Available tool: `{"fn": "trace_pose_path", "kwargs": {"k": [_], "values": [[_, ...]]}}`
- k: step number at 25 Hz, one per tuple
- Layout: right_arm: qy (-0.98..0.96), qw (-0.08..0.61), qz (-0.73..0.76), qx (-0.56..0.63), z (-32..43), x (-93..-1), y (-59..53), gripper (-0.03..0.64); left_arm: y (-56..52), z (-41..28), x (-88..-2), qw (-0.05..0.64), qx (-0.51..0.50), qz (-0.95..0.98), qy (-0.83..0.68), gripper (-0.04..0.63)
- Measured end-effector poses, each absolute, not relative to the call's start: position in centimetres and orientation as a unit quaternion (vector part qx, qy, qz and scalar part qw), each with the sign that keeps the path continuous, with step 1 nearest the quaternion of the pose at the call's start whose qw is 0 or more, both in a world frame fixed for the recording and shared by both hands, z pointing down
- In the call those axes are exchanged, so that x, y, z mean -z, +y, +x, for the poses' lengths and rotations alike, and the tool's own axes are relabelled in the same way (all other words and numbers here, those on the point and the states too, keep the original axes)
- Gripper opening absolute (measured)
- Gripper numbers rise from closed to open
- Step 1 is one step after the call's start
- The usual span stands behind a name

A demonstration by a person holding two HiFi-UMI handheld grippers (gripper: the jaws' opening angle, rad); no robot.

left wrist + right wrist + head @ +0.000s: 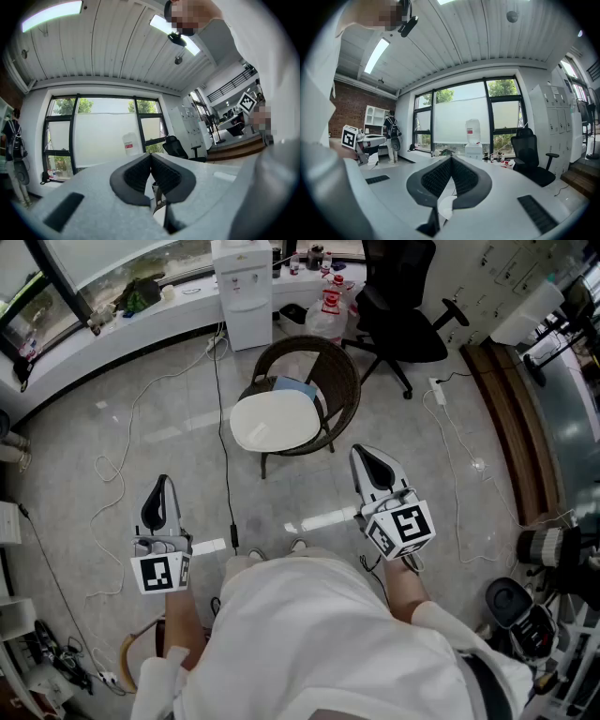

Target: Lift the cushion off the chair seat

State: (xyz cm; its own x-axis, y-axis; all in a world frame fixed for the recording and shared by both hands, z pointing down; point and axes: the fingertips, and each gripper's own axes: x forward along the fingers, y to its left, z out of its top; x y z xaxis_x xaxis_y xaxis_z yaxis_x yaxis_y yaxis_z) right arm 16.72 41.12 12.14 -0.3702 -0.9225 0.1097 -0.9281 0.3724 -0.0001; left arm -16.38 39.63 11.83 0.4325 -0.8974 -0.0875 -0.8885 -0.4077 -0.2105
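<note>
A round white cushion (276, 421) lies on the seat of a brown wicker chair (330, 374) in the head view, with a blue item (296, 388) behind it against the backrest. My left gripper (161, 484) is held low at the left, well short of the chair, its jaws shut and empty. My right gripper (362, 454) hovers just right of the chair's front, apart from the cushion, also shut with nothing in it. In the left gripper view the left gripper (151, 155) has its pads touching. The right gripper (451, 159) looks the same in its own view, with a white patch below the pads.
A white water dispenser (242, 287) and a black office chair (398, 306) stand behind the wicker chair. Cables (221, 427) trail over the grey floor, with a power strip (439, 392) at the right. A wooden step (506, 427) runs along the right. A person (391, 136) stands far left.
</note>
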Motion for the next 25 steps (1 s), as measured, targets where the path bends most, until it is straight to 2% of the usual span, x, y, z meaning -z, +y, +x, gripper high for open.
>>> {"fn": "trace_pose_path", "kwargs": {"k": [10, 23, 24, 25], "values": [[-0.836, 0.052, 0.545, -0.031, 16.6, -12.8, 41.5, 0.000, 40.2, -15.6, -12.5, 0.106, 0.023, -0.840, 0.532, 0.017], [-0.858, 0.025, 0.505, -0.084, 18.0, -16.2, 40.9, 0.003, 41.8, -12.4, -13.9, 0.090, 0.045, -0.839, 0.535, 0.017], [-0.859, 0.025, 0.504, -0.088, 18.3, -16.5, 40.7, 0.027, 41.7, -12.3, -14.3, 0.086, 0.047, -0.839, 0.536, 0.017], [-0.858, 0.024, 0.505, -0.092, 18.7, -16.7, 40.5, 0.101, 41.7, -12.1, -14.6, 0.082, 0.048, -0.838, 0.537, 0.017]]}}
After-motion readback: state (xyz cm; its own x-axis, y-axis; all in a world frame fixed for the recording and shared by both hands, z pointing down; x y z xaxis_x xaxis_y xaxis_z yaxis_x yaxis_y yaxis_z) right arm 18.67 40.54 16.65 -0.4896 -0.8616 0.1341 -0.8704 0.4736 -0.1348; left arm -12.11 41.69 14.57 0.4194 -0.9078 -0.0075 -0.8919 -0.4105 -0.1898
